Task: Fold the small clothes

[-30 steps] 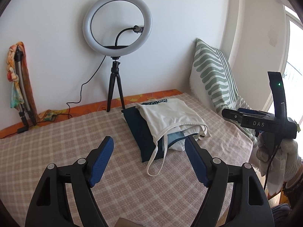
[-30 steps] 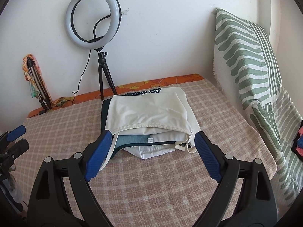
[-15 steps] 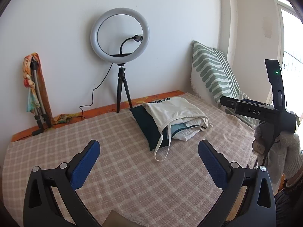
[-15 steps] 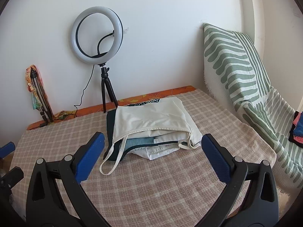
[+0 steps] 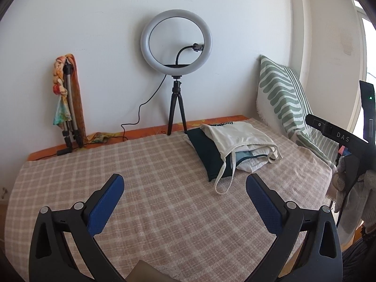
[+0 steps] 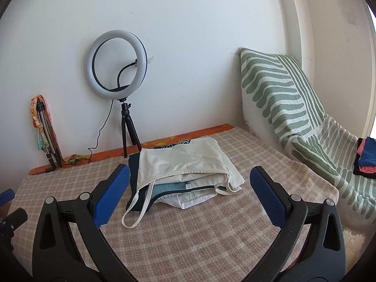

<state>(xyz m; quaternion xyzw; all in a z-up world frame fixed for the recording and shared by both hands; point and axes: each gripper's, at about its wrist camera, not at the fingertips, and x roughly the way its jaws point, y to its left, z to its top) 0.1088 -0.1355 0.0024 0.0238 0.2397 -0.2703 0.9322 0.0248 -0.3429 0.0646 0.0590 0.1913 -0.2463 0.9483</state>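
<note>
A stack of folded small clothes (image 5: 237, 145) lies on the checked bed cover (image 5: 152, 176), right of centre; it also shows in the right wrist view (image 6: 183, 171). A cream top with loose straps lies on top, over light blue, white and dark teal pieces. My left gripper (image 5: 185, 190) is open and empty, held back above the cover's near part, left of the stack. My right gripper (image 6: 189, 181) is open and empty, in front of the stack and apart from it. Its body shows at the right edge of the left wrist view (image 5: 340, 138).
A ring light on a small tripod (image 5: 176, 47) stands at the wall behind the stack, its cable trailing left. A folded tripod with a scarf (image 5: 68, 103) leans at the far left. A green striped throw (image 6: 293, 108) covers the right side, with more folded clothes (image 6: 366, 162) on it.
Both grippers have drawn back and up from the stack, so it looks smaller and farther. Both jaws have opened wider. The stack has not moved.
</note>
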